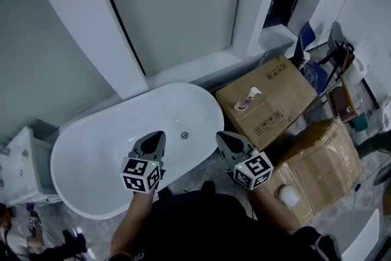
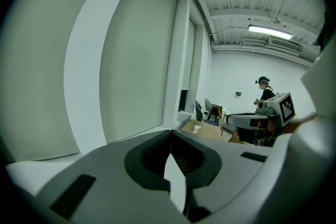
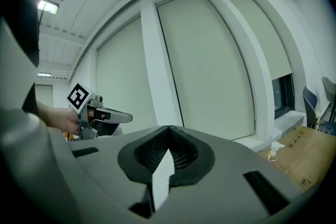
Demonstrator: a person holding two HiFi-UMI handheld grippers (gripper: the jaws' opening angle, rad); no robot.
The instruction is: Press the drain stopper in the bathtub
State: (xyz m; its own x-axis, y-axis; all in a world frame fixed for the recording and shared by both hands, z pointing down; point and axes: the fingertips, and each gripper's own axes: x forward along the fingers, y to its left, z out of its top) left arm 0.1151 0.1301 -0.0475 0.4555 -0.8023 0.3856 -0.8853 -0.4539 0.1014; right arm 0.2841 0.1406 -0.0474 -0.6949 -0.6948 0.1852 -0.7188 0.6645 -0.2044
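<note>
Both hand-held grippers had their jaws closed tip to tip, with nothing between them. The left hand-held gripper (image 1: 154, 141) hung over the white bathtub (image 1: 91, 156), and the right hand-held gripper (image 1: 227, 142) was at its 3 o'clock, by the tub's rim. The small round drain stopper (image 1: 184, 135) sat in the tub floor between the two tips, touched by neither. At 2 o'clock from the stopper, a pump bottle (image 1: 247, 99) rested on a cardboard box (image 1: 287, 95).
</note>
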